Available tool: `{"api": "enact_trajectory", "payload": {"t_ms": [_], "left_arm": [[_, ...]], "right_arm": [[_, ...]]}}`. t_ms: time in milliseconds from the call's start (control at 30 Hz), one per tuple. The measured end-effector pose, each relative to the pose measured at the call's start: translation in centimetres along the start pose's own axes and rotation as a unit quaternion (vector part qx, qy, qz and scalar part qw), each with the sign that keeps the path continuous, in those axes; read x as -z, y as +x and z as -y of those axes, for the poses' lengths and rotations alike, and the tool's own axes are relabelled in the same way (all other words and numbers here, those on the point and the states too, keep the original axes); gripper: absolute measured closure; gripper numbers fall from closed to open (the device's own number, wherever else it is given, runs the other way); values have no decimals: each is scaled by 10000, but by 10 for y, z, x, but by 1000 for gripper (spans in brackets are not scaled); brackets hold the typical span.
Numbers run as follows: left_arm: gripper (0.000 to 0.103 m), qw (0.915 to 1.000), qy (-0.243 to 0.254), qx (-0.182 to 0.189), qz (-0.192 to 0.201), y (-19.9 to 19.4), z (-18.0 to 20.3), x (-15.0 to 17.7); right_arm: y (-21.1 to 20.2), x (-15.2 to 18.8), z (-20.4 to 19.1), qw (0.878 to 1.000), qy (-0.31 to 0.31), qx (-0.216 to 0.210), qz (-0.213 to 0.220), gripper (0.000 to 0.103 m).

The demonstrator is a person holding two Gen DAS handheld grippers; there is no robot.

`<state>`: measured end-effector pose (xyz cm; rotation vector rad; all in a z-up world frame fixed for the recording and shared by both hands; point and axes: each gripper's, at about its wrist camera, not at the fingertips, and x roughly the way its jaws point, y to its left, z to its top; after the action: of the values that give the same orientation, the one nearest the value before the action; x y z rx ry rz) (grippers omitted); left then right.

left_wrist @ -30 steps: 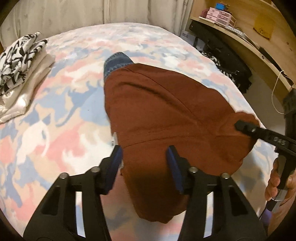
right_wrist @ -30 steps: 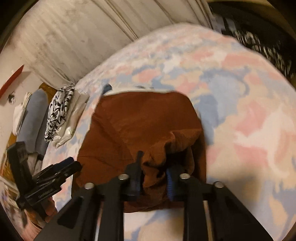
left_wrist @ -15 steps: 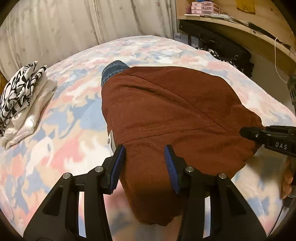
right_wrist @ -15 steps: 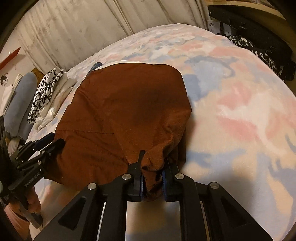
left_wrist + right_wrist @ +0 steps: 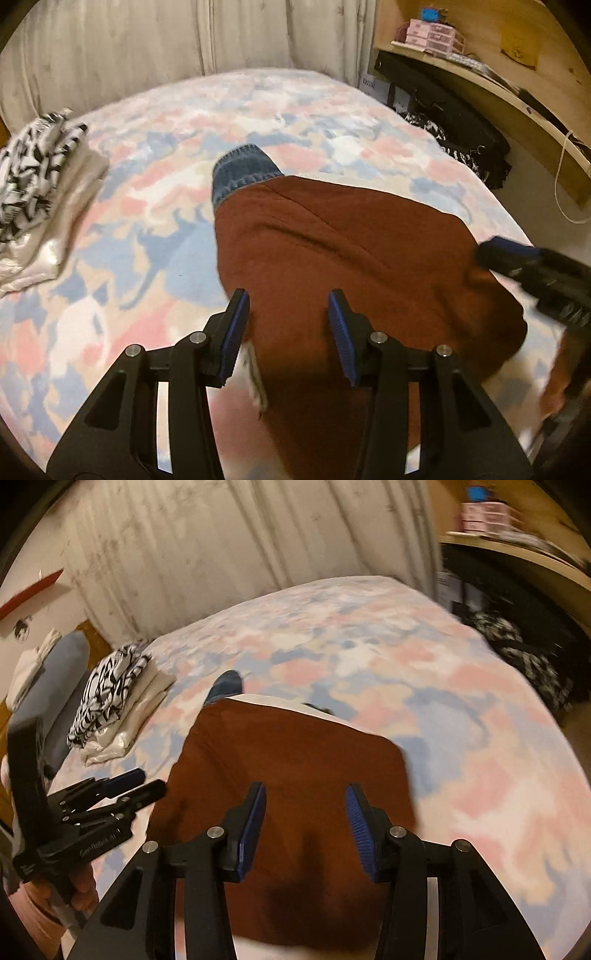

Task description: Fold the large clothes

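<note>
So going across from the left: a folded stack of black-and-white patterned and cream clothes sat at the far-left edge of the bed with the pastel pink, blue and white blanket, well apart from the action. The left tongs were parted to a middling gap, nothing pinched, with their blue pads hovering over the near-left edge of the rust-brown knit garment; a pale label poked out from under that edge just below the left pad. The garment lay folded over in the middle of the bed, right in front of both tongs and running away from them toward the curtain, with a blue denim piece peeking out from under its far-left corner. Over on the right, the right tongs had just been opening and their jaws stood apart with no cloth between them, so the near-right corner they were over looked let go and lying flat. Seen from the right wrist, the garment's near edge sat directly under the gap. My read is this fold was set down, and the next one would probably go along the garment's long axis, near edge toward far edge, each hand taking its own corner since both looked about equally close.
</note>
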<state>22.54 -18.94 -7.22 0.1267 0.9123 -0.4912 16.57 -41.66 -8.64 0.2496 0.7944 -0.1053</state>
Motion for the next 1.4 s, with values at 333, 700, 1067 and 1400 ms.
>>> {"api": "enact_trajectory", "payload": {"t_ms": [333,700,1067,1400], "left_arm": [[42,9997,44,-243,-83,63,-3,-13],[42,9989,-270,-394,1,44,-13,-11],[42,9982,-555,-12,-210,-28,-6,51],[43,9957,-845,254,-298,-21,-8,87]], "right_arm": [[113,-6,31,9924,86,1124,-487,61],[84,-10,52,9980,310,395,-376,60],[-1,42,-2,9986,-226,-321,-346,60],[0,100,16,9974,-370,99,-615,62]]}}
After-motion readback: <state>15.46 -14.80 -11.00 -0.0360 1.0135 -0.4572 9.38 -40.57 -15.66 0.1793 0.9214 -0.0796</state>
